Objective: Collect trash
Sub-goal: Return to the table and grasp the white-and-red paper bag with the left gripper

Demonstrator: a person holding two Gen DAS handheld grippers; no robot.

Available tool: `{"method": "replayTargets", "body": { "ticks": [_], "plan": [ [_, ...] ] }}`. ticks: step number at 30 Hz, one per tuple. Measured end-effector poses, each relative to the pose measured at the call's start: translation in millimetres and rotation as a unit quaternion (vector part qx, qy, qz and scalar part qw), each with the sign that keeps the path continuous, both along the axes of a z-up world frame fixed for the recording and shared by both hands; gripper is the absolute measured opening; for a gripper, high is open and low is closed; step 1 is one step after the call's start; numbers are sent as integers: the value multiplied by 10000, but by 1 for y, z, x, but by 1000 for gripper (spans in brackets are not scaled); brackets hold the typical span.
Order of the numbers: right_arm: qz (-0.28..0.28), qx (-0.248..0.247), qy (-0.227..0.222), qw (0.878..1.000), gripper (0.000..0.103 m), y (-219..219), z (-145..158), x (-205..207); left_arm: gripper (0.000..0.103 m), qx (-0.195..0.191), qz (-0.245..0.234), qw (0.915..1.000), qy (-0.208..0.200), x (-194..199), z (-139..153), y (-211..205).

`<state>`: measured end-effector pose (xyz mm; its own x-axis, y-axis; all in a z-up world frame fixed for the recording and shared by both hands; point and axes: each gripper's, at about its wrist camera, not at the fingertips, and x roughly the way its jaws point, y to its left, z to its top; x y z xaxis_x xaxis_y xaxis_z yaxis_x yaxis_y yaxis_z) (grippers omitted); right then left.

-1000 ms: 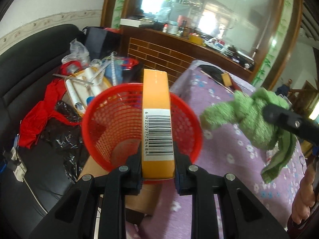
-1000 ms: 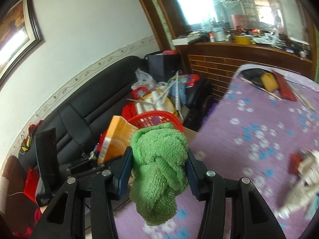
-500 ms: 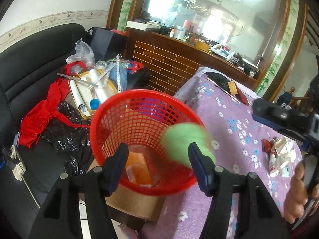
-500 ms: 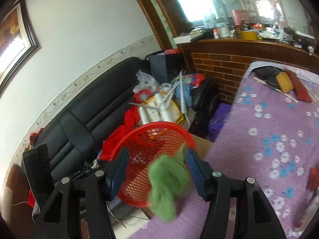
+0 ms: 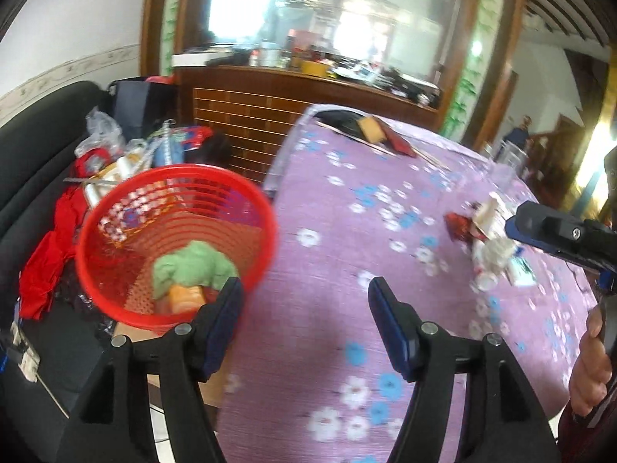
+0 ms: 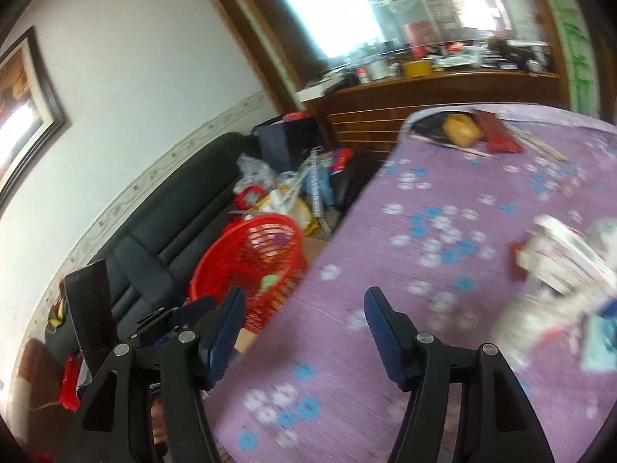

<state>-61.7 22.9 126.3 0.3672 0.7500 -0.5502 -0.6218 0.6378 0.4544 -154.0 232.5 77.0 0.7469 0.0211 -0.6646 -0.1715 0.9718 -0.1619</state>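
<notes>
Your purple floral tablecloth carries the remaining litter, a heap of cartons and wrappers, lying ahead and to the right of both tongs. Your right gripper is nearer it than your left gripper. Both are empty, jaws opening. The red basket at left holds the green cloth. Blur hides the heap's long axis.
</notes>
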Motion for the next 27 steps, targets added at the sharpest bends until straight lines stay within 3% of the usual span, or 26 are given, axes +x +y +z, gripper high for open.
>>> {"method": "replayTargets", "body": {
  "ticks": [6,13,19,27],
  "plan": [
    [-749,156,99,9970,69,-82,-4,4,66,125,-508,9986,98,12,-3,-42],
    [-1677,263,303,9850,71,-166,-13,9,66,480,-1291,9904,110,31,3,-108],
    [-2253,223,591,9722,71,-208,-29,13,66,825,-1973,9768,72,51,10,-166],
    [-2678,375,899,9585,72,-247,-47,13,66,1434,-2481,9579,147,94,8,-231]
  ]
}}
